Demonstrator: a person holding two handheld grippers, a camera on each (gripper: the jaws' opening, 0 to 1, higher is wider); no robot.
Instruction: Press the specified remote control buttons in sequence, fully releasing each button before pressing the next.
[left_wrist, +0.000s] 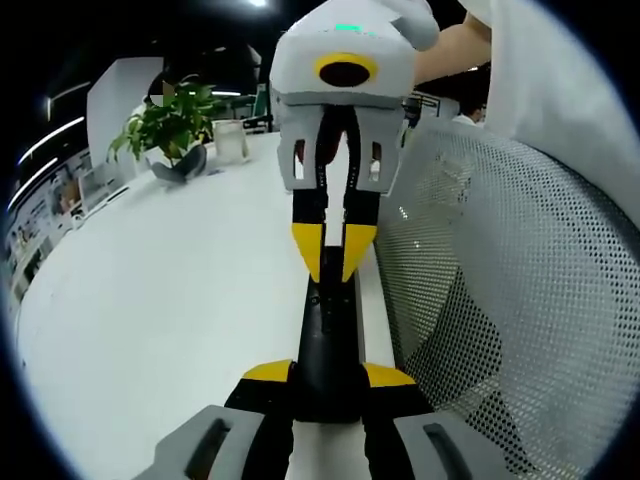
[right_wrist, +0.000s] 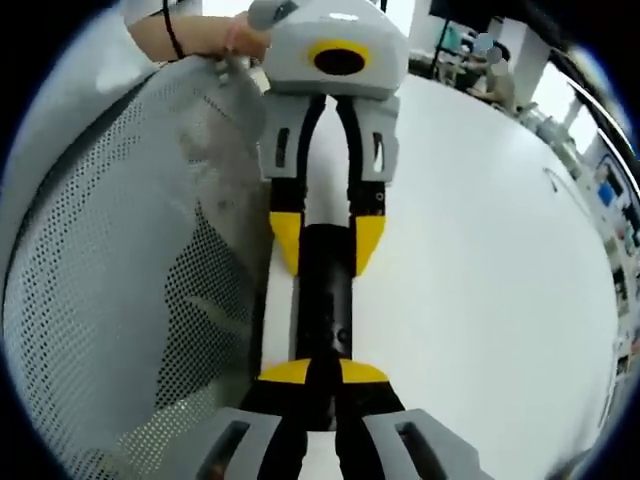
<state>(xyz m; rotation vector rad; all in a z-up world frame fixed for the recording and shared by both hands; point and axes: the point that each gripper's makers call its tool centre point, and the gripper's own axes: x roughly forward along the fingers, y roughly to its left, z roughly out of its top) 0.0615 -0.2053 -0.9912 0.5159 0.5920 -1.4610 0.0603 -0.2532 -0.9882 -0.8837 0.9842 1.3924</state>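
Note:
A long black remote control (left_wrist: 328, 330) lies along the edge of the white table (left_wrist: 150, 300). My left gripper (left_wrist: 328, 375) is shut on one end of it, a yellow-tipped jaw on each side. My right gripper (left_wrist: 333, 258) comes in from the opposite end, its jaws shut with the yellow tips together, pointing down onto the remote's top face. In the right gripper view, the right gripper (right_wrist: 323, 372) sits over the remote (right_wrist: 325, 300) with nothing between its fingers. Beyond it the left gripper (right_wrist: 327, 245) clamps the far end.
A white mesh chair back (left_wrist: 500, 300) stands right against the table edge beside the remote and appears again (right_wrist: 130, 280). A potted plant (left_wrist: 170, 120) and a clear container (left_wrist: 230, 140) stand at the far side. A person's arm (right_wrist: 190, 40) reaches in.

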